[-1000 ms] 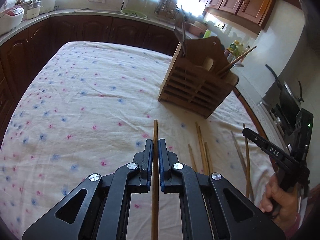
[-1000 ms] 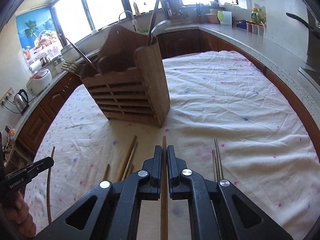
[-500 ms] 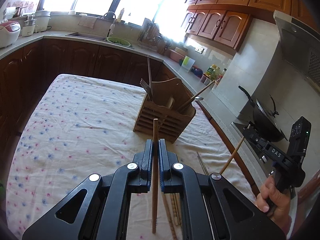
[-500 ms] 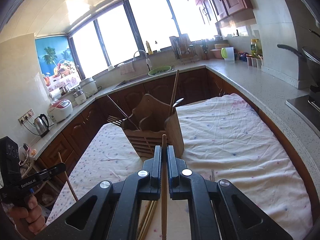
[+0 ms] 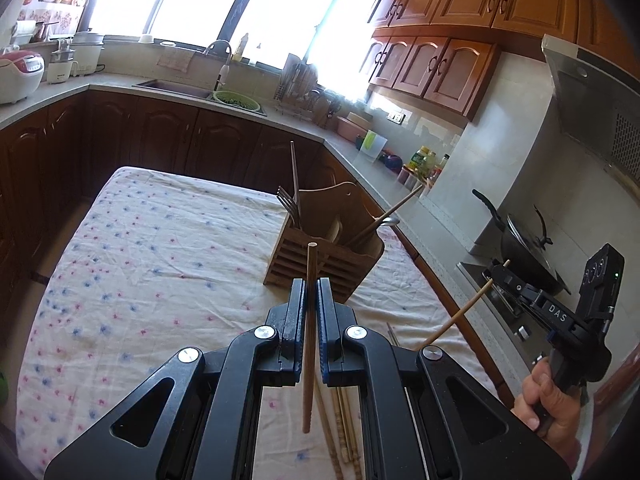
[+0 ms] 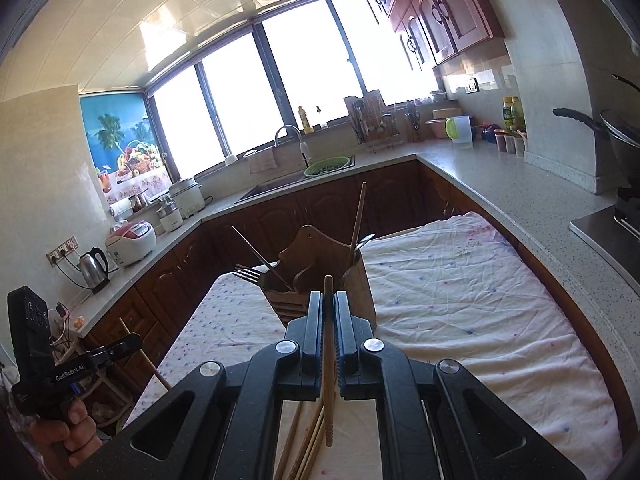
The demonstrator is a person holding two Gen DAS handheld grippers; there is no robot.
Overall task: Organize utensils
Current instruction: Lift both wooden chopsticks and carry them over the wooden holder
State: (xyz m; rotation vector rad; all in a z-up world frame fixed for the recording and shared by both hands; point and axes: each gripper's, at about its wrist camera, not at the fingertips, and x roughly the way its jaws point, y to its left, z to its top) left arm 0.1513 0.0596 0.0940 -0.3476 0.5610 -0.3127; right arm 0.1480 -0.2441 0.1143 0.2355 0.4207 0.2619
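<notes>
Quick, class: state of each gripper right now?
Left gripper: closed on a wooden chopstick, lifted off the table.
Right gripper: closed on a second chopstick, also lifted.

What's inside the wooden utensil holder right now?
In the wooden utensil holder: forks and a thin stick on one side, a chopstick and spoon on the other. Its walls hide anything lower.
</notes>
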